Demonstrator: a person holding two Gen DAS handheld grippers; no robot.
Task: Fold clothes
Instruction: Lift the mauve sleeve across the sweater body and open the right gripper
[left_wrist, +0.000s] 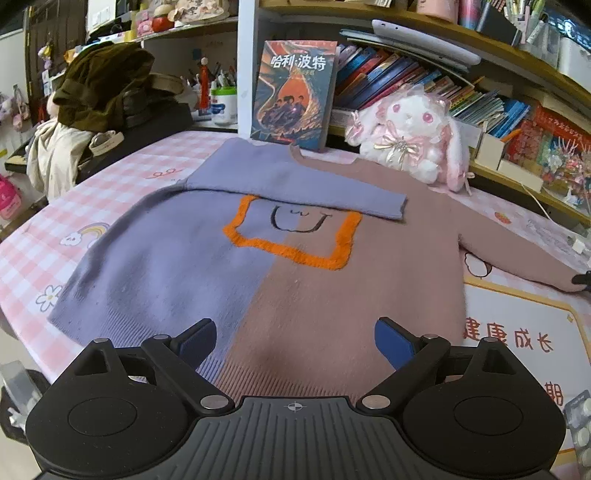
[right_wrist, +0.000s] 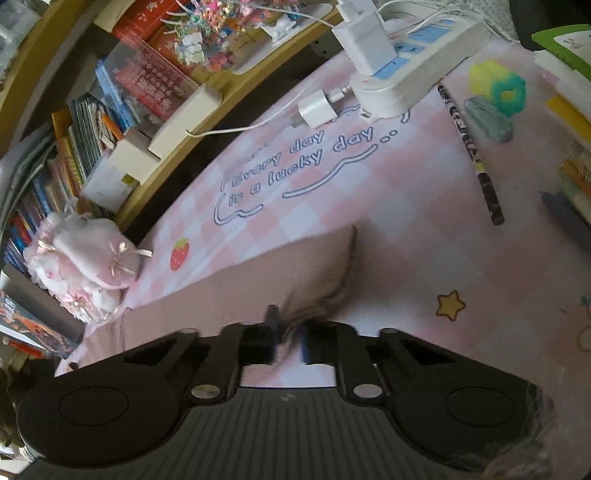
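With my right gripper (right_wrist: 290, 341) clamped on the brown sleeve's cuff (right_wrist: 332, 266) at frame centre and my left gripper (left_wrist: 295, 341) apart above the two-tone sweater (left_wrist: 229, 266), I'd carry the cuff flat across its chest.

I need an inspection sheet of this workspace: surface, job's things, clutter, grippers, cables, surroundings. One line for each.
Surface: pink checked cloth covers the desk.
Job's things: sweater lies flat; purple sleeve already folded across the chest; brown sleeve stretched out sideways.
Clutter: plush rabbit, book, pencil on the desk.
Grippers: left gripper open above the hem; right gripper shut on the brown sleeve.
Cables: power strip with chargers and a white cable.
Surroundings: crowded bookshelves; pile of clothes.
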